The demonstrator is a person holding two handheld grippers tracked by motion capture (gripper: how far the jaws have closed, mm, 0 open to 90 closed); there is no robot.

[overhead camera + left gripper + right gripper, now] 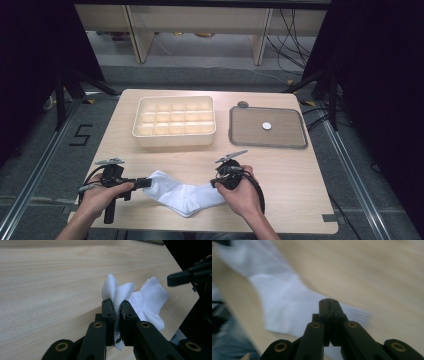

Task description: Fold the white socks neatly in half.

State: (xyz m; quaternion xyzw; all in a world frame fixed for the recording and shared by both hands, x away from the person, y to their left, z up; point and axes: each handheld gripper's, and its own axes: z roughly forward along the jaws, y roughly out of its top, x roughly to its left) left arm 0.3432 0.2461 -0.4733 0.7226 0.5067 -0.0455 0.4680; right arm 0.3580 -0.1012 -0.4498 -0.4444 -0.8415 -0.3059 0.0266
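Note:
A white sock (pixel 182 195) lies crumpled on the wooden table (pixel 290 170) near its front edge. My left gripper (pixel 146 182) is at the sock's left end. In the left gripper view this gripper (pixel 117 303) is shut on a fold of the sock (pixel 150 297), with cloth pinched between the jaws. My right gripper (pixel 216 184) sits at the sock's right end. In the right gripper view, which is blurred, its jaws (pixel 329 301) stand pressed together with no cloth visible between them, and the sock (pixel 279 302) lies just beyond. The right gripper (pixel 180 277) also shows at the far right of the left gripper view.
A cream box (pixel 175 139) divided into several compartments stands at the back middle. To its right lies a grey tray (pixel 234 125) with a small white disc (pixel 267 126) on it. A small dark round thing (pixel 243 104) sits behind the tray.

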